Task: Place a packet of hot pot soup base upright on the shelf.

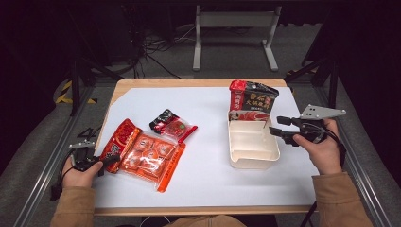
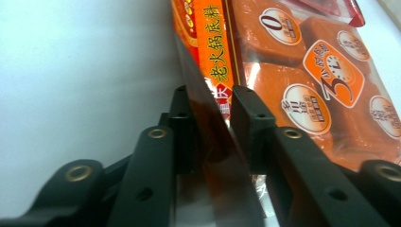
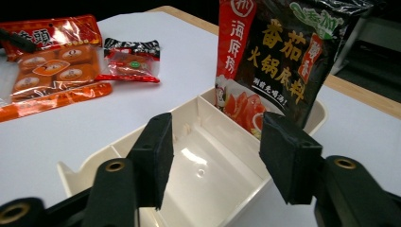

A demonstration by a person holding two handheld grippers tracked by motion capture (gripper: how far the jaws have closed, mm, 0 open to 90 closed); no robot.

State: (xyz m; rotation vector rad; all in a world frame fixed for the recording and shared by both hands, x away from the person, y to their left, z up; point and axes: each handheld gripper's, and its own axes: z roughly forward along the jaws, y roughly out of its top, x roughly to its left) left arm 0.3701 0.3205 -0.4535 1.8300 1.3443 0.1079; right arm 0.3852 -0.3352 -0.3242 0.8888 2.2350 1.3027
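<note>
Left gripper view: the left gripper (image 2: 208, 113) has its fingers (image 2: 253, 118) clenched on the near edge of the orange packet (image 2: 302, 71), which lies flat on the white surface (image 1: 208, 179) at its left side. Over to the right, the right gripper (image 1: 279, 126) is released, fingers apart (nothing between them) at the cream tray (image 1: 253, 158), where a dark packet (image 1: 253, 99) stands upright in the far compartment.
</note>
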